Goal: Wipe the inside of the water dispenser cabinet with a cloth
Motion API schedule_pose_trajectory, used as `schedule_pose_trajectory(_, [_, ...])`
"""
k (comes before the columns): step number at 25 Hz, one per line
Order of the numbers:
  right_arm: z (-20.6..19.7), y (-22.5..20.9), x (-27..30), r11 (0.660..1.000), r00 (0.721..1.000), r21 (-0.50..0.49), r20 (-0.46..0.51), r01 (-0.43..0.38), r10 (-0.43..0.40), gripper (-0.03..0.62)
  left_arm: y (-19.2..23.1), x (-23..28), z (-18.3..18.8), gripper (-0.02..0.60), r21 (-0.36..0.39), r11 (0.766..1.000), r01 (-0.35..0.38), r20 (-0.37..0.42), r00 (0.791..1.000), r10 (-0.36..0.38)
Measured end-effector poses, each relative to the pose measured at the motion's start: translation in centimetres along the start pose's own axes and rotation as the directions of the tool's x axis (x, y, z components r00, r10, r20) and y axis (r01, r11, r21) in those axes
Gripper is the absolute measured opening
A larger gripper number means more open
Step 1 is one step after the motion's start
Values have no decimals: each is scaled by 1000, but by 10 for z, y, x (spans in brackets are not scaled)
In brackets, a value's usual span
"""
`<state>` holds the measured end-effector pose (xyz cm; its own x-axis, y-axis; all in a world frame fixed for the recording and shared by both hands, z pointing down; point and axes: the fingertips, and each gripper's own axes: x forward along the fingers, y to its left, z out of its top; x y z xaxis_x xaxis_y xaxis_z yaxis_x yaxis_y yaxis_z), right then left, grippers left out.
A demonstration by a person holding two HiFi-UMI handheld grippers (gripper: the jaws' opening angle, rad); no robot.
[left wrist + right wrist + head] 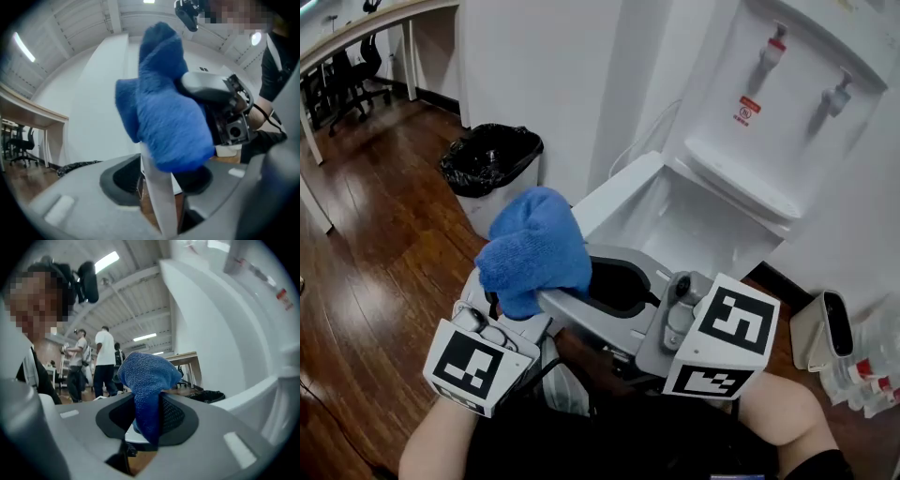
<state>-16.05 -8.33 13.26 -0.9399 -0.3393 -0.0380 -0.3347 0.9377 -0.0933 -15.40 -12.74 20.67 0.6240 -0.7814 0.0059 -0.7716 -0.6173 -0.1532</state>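
Note:
A fluffy blue cloth [534,248] hangs bunched between my two grippers, in front of the white water dispenser [787,103]. The dispenser's lower cabinet [694,225] stands open, its door [614,192] swung to the left. My left gripper [502,298] holds the cloth's lower left part at its tips; in the left gripper view the cloth [168,117] covers those tips [161,173]. My right gripper [567,298] reaches in from the right. In its own view the cloth [145,380] fills the gap of the right gripper [147,420]. Both grippers are outside the cabinet.
A bin with a black liner [492,159] stands left of the cabinet door. A small white appliance [825,328] and clear bottles [867,375] sit on the floor at the right. A desk and office chair [352,66] are far left. People [103,362] stand behind.

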Motion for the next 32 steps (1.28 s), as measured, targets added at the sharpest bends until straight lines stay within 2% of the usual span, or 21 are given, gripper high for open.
schedule_pose_trajectory(1, [-2,-16,-10,999,999,44,26,26,-27,123,1,1,-4,199,-8,1000,3,-19,1000,-3])
schedule_pose_trajectory(2, [-6,-39,-23,993,995,78,43,85,-88,123,1,2,-8,199,-17,1000,4,-33,999,-4])
schedule_pose_trajectory(4, [-14,-97,-51,959,964,124,49,255,-263,120,4,3,-10,192,-33,999,0,-50,999,-2])
schedule_pose_trajectory(6, [-25,-157,-78,898,901,104,32,428,-434,118,7,3,-12,192,-44,999,-13,-62,998,10])
schedule_pose_trajectory(8, [-43,-210,-102,827,828,56,-5,560,-560,118,10,3,-13,189,-61,998,-29,-68,997,25])
schedule_pose_trajectory(11, [-86,-269,-132,724,733,112,-109,681,-672,117,12,4,-14,186,-87,995,-42,-78,996,36])
schedule_pose_trajectory(12, [-98,-280,-138,698,714,150,-131,700,-688,117,13,4,-16,186,-88,995,-44,-84,996,37])
schedule_pose_trajectory(14, [-105,-290,-140,670,698,207,-123,713,-705,117,15,5,-20,186,-84,995,-47,-105,994,38])
schedule_pose_trajectory(18, [-83,-285,-119,687,707,203,-42,698,-706,117,18,8,-27,186,-85,995,-51,-138,990,38])
schedule_pose_trajectory(21, [-66,-270,-97,729,739,152,-12,667,-674,117,19,9,-31,186,-85,996,-30,-151,988,17])
schedule_pose_trajectory(24, [-52,-239,-79,784,785,76,22,617,-620,115,18,9,-34,187,-80,997,18,-150,988,-29])
schedule_pose_trajectory(27, [-47,-191,-58,832,837,-95,40,547,-545,117,20,9,-37,187,-66,996,53,-146,987,-62])
schedule_pose_trajectory(29, [-51,-154,-42,869,888,-193,26,455,-459,117,22,9,-41,187,-64,996,55,-149,987,-64])
schedule_pose_trajectory(32, [-60,-91,-13,913,958,-307,-16,268,-287,117,23,10,-44,188,-72,996,51,-155,986,-62])
